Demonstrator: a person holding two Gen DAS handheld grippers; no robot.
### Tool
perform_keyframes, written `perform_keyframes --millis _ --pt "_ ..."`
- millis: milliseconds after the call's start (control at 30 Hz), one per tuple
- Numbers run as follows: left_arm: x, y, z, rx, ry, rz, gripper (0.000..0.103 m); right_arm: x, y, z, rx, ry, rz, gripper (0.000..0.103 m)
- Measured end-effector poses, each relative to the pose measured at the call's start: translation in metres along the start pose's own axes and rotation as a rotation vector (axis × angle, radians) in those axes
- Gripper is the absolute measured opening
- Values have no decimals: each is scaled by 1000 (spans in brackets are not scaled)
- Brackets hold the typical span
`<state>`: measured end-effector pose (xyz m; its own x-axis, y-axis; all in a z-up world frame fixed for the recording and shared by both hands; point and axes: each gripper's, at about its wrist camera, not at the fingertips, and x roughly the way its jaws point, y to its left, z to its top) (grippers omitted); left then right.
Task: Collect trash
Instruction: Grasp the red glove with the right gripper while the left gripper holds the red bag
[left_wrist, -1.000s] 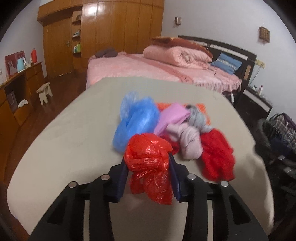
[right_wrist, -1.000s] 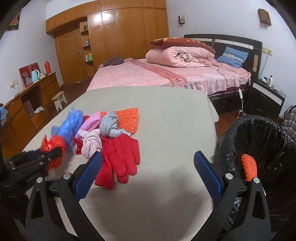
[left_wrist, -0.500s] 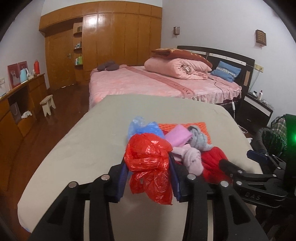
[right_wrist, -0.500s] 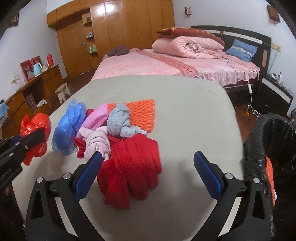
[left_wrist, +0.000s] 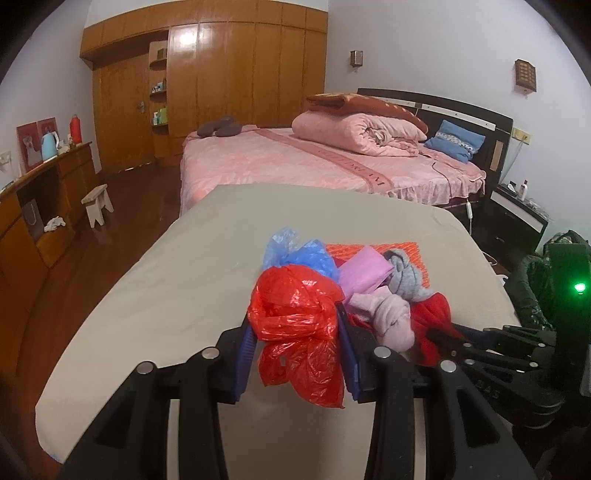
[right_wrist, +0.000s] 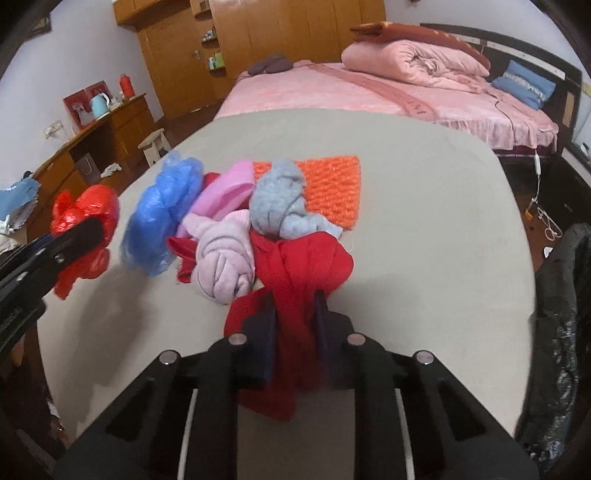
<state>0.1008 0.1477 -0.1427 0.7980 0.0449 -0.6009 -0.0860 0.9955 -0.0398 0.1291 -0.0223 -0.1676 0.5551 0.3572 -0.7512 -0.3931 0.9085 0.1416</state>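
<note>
Looking along the left wrist view:
Left tongs (left_wrist: 295, 343): clamped on a crumpled red plastic bag (left_wrist: 295, 321), held above the near part of the bench (left_wrist: 177, 288)
Pile beyond: blue plastic bag (left_wrist: 303, 256), pink cloth (left_wrist: 364, 273), grey knotted cloth (left_wrist: 404, 277), pale pink knotted cloth (left_wrist: 388, 321), all bunched together on an orange mat (left_wrist: 406, 248)
Right edge: the other tool's black frame, reaching in toward the red cloth (left_wrist: 430, 317)

Right wrist view:
Right tongs (right_wrist: 295, 332): narrowed around the red cloth (right_wrist: 303, 269), its lower end draping between the jaws onto the bench (right_wrist: 424, 229)
Red plastic bag (right_wrist: 86, 221): at far left, gripped by the left tongs (right_wrist: 79, 232), apart from the pile
Black bin bag (right_wrist: 561, 317): at the right edge, beside the bench
Background: pink bed (right_wrist: 351, 88) behind the bench
</note>
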Motion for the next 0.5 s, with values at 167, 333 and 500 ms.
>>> perform_keyframes --millis 167,333,500 --pt "-7 -4 4 0 -17 -9 40 -31 -3 0 8 -48 10 17" --pt "-18 -14 11 9 -41 -31 40 -59 -14 7 41 -91 13 17" --pt "-30 -29 21 25 -68 -59 40 -87 -22 12 62 -140 13 17"
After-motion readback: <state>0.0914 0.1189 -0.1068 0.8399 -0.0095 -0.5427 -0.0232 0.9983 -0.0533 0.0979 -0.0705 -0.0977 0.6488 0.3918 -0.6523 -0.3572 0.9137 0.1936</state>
